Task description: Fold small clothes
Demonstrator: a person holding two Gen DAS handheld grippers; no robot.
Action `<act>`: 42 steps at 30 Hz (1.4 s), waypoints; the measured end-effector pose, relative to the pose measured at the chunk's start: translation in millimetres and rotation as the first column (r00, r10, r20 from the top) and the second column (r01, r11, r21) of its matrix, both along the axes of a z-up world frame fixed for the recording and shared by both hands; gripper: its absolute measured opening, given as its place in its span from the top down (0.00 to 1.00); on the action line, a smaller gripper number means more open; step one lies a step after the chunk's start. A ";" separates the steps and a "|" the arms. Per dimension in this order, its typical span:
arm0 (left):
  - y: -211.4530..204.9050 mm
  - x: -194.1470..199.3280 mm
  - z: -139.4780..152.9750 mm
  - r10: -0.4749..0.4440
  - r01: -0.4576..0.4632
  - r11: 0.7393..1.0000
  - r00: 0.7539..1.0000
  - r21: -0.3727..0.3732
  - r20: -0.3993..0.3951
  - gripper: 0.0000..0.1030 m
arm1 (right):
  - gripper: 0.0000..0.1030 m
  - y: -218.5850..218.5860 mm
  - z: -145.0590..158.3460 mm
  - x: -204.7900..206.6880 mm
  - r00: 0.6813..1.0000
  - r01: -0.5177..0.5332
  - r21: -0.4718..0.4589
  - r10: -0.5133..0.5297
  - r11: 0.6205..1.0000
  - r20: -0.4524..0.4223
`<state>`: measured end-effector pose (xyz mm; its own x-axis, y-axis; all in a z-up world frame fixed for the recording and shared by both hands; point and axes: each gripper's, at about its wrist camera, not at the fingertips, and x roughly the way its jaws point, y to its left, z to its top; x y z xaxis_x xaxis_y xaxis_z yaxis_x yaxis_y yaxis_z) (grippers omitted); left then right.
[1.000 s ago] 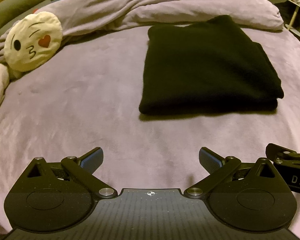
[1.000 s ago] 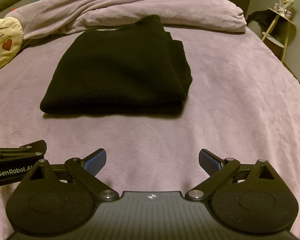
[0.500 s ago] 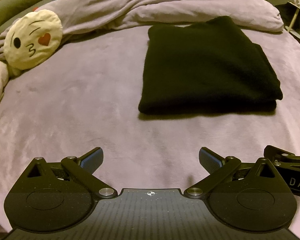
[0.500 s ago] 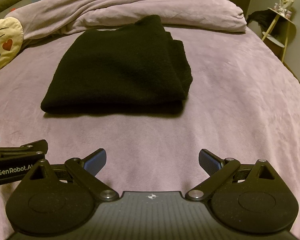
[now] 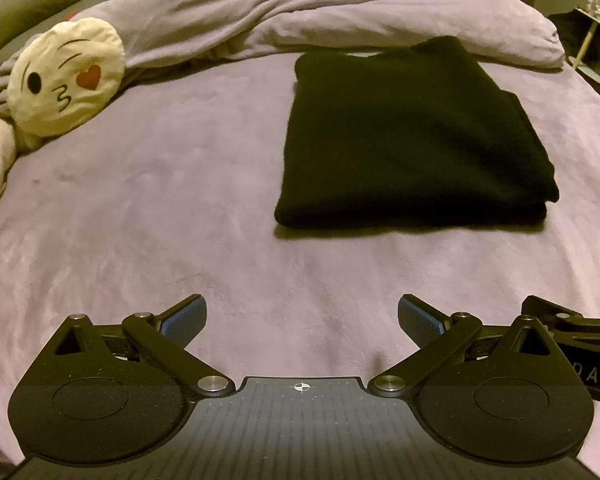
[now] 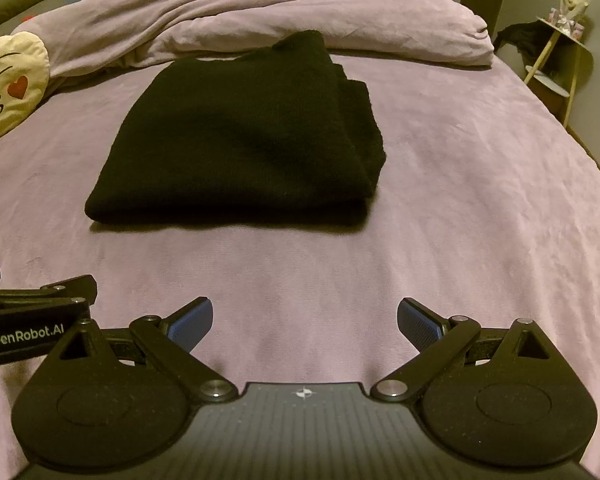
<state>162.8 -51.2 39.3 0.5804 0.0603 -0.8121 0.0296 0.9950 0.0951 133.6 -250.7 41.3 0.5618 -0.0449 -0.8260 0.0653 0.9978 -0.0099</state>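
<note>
Sweater (image 5: pixel 412 136) unmoved, jaws still wide apart

Emoji pillow (image 6: pixel 8 84) cut off at left edge; shelf items (image 6: pixel 566 20) too small to ID.

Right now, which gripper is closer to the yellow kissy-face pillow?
Left. The left gripper hovers open over the bed with the emoji pillow ahead on its left. The right gripper sits further right, so the pillow shows only at its view's far left edge.
</note>
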 end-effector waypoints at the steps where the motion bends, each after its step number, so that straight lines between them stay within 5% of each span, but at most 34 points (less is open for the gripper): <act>1: -0.3 -0.2 0.5 0.000 0.000 1.000 1.000 0.000 0.001 0.00 | 0.04 0.1 0.2 -0.4 1.000 0.000 0.000 0.000 1.000 0.001; 42: -3.5 -1.6 3.5 -0.013 0.013 1.000 1.000 0.006 0.000 0.00 | 0.04 1.2 7.7 -2.5 1.000 -0.001 -0.015 0.001 1.000 0.012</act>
<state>161.2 -54.7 42.8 0.5814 0.0576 -0.8116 0.0421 0.9940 0.1007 131.1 -249.5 49.0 0.5718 -0.0568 -0.8184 0.0645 0.9976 -0.0242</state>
